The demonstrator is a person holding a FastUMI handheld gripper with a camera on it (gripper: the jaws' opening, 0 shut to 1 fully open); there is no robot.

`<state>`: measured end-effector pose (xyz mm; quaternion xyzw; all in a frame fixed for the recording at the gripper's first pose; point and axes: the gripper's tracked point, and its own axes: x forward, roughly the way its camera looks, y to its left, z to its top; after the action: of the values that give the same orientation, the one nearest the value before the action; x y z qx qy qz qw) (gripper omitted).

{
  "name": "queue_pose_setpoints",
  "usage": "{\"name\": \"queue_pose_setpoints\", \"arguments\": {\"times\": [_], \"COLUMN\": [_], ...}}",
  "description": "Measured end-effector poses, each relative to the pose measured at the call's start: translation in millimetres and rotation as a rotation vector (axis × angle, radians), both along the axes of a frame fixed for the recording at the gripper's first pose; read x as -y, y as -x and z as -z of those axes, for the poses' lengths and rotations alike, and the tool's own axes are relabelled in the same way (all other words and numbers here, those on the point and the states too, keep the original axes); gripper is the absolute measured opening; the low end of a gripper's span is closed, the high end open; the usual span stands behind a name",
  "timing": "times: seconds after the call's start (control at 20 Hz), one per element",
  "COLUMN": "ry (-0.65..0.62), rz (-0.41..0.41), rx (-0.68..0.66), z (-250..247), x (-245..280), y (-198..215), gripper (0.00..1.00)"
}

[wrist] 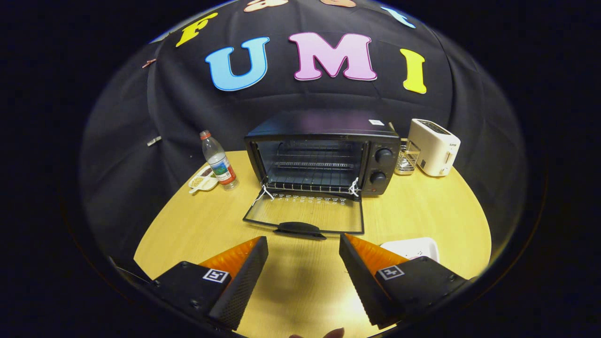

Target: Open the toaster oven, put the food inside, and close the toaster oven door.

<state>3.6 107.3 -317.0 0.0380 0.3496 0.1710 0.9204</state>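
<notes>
Toaster oven (324,152) sat at my twelve o'clock, toward the back of the round wooden desk (422,211), and its door (307,213) was already down, lying flat toward me with the dark handle (299,229) at the near edge. I could see straight into the cavity: wire rack (312,165) across the middle, nothing on it. Two knobs (383,155) were stacked on the oven's right panel.

My tool (304,244) hung above the desk just short of that handle, fingers spread wide and released, bare wood between them, gripping nothing. The handle lay just ahead of the gap, apart from both fingertips.

At about two o'clock, just past my right finger, a white dish (418,246) peeked out, mostly hidden behind the finger; I couldn't tell what it held. Further out at one o'clock stood a white pop-up toaster (434,146), and a small clear glass container (406,157) sat between it and the oven.

Over at ten o'clock, a plastic water bottle (218,162) stood upright beside the oven's left side, and a small white tray (203,180) with bits of something in it lay touching its base on the far side.
</notes>
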Motion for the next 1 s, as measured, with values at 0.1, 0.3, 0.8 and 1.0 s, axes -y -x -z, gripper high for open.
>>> {"name": "queue_pose_setpoints", "arguments": {"times": [0.1,0.3,0.8,1.0], "ry": [0.004,-0.038,0.057,0.041], "rz": [-0.003,0.009,0.126,0.128], "rx": [-0.044,-0.195,-0.638,-0.744], "z": [-13.1,-18.7,106.3,146.2], "x": [30.0,97.7,269.0,269.9], "y": [9.0,20.4,-3.2,-18.5], "gripper": [0.99,0.99,0.99,0.96]}}
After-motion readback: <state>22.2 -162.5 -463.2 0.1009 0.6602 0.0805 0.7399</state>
